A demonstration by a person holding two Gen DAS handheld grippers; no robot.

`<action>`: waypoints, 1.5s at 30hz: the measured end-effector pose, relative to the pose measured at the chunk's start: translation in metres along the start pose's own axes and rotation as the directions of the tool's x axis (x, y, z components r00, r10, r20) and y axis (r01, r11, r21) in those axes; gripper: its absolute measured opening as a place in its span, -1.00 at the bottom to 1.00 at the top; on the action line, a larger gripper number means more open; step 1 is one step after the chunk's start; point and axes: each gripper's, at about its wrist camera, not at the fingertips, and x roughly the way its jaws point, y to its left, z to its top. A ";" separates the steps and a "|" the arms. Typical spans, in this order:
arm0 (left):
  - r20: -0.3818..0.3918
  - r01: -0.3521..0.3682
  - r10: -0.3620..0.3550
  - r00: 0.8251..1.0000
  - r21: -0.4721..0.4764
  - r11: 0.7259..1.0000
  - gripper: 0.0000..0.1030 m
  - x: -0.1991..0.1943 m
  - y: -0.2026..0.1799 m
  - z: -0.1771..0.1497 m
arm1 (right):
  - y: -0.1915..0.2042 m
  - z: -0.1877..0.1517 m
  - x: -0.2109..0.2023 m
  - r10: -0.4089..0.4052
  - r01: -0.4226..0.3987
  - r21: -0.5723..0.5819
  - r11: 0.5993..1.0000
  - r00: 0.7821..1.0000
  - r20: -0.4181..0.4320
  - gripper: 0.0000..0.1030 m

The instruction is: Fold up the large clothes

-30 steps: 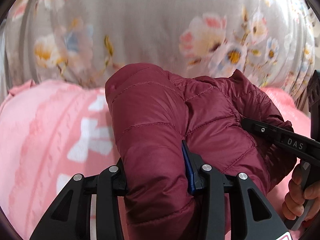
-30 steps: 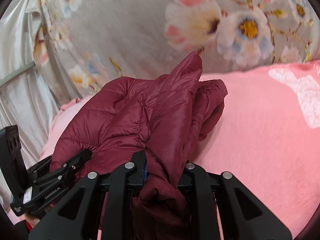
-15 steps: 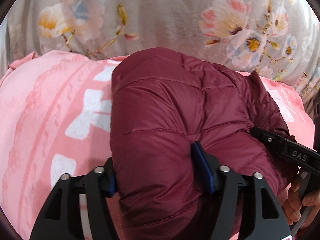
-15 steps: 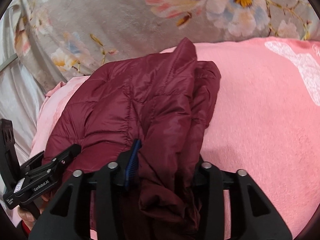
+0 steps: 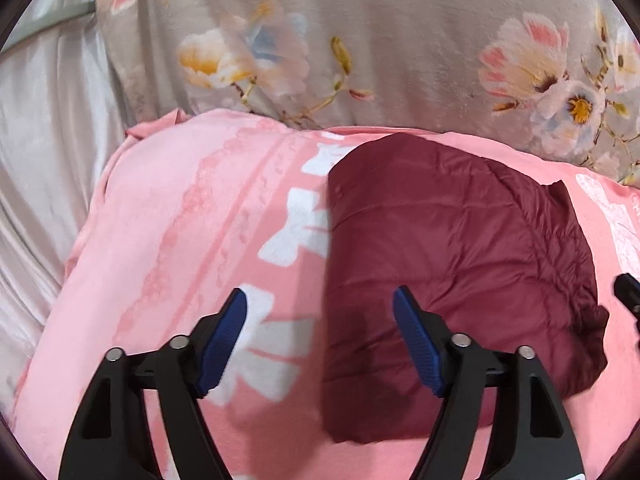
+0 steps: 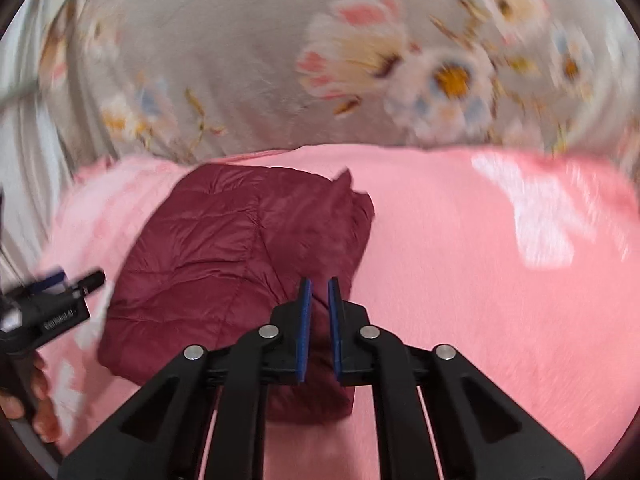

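A dark red quilted puffer jacket [image 5: 448,264] lies folded in a compact bundle on the pink blanket [image 5: 192,240]. It also shows in the right wrist view [image 6: 240,256]. My left gripper [image 5: 320,320] is wide open and empty, raised over the jacket's left edge. My right gripper [image 6: 319,300] hangs above the jacket's near right corner, its blue pads nearly together with a narrow gap and nothing between them. The left gripper also shows at the left edge of the right wrist view [image 6: 60,296].
A grey floral cover [image 5: 400,40] rises behind the pink blanket. Pale satin fabric [image 5: 44,128] hangs at the far left. The pink blanket with white bow prints stretches right of the jacket [image 6: 500,260].
Both grippers let go of the jacket and pulled back and up. The jacket now lies flat on the blanket. The left jaws opened wide; the right jaws closed to a narrow gap.
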 end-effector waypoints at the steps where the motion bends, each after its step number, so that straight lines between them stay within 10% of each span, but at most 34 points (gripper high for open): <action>1: -0.011 0.004 -0.004 1.000 0.000 1.000 0.35 0.004 -0.007 0.001 | 0.003 0.001 0.011 0.001 -0.001 0.008 1.000 1.000 -0.024 -0.85; 6: -0.083 0.020 -0.021 0.996 -0.009 1.000 0.29 0.040 -0.033 -0.009 | -0.002 -0.015 0.047 -0.019 0.025 0.057 0.998 0.996 -0.092 -0.85; 17: 0.036 -0.040 0.038 0.999 0.057 0.998 0.31 0.052 -0.052 -0.032 | 0.003 -0.035 0.069 -0.048 0.049 0.005 0.999 0.994 -0.096 -0.86; 45: 0.036 -0.031 0.031 0.999 0.008 0.999 0.49 0.056 -0.048 -0.034 | 0.007 -0.034 0.071 -0.066 0.066 0.001 0.998 0.993 -0.099 -0.82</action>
